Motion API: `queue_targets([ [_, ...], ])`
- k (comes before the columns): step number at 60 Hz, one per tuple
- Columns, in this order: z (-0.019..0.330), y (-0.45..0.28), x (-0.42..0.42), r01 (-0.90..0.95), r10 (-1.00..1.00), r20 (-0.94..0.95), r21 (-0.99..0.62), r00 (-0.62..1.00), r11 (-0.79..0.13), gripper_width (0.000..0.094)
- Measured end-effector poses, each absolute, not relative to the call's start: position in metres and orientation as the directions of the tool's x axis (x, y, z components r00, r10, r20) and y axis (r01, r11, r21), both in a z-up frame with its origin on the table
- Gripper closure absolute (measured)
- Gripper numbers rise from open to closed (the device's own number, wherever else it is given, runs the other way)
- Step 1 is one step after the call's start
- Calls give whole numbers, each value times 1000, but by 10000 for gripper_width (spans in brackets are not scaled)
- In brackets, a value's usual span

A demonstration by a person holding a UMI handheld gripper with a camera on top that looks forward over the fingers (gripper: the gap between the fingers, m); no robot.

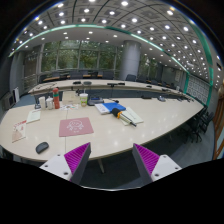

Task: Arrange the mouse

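Note:
A dark mouse (41, 147) lies on the near left end of a long white oval table (150, 125), left of and beyond my left finger. A pinkish-red mouse mat (75, 127) lies on the table farther in, ahead of my left finger. My gripper (112, 160) is held back from the table's near edge, above the floor. Its two fingers with magenta pads (77, 156) stand wide apart with nothing between them.
Papers and booklets (22, 128) lie at the table's left end, bottles and small items (55, 99) stand behind them, and blue and white folders (115, 108) lie mid-table. A table leg (100, 166) shows below the near edge. Chairs (200, 118) stand at the right.

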State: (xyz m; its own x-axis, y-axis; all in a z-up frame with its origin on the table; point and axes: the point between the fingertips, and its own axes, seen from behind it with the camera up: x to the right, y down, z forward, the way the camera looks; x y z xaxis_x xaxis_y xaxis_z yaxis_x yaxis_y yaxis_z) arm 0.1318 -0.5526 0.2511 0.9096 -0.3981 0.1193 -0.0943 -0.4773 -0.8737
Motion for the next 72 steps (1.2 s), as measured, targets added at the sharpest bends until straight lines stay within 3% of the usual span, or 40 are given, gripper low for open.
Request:
queue_targets([
  [10, 229, -568, 111, -117, -387, 95, -864, 917, -489, 78],
  [30, 119, -563, 4, -94, -255, 60, -828, 965, -553, 82],
  [35, 87, -532, -50, -86, -189, 24, -830, 982, -552, 85],
  [50, 34, -429, -183, -106, -76, -76, -827, 994, -553, 81],
  [72, -1, -312, -244, -86, -75, -52, -807, 996, -584, 78],
])
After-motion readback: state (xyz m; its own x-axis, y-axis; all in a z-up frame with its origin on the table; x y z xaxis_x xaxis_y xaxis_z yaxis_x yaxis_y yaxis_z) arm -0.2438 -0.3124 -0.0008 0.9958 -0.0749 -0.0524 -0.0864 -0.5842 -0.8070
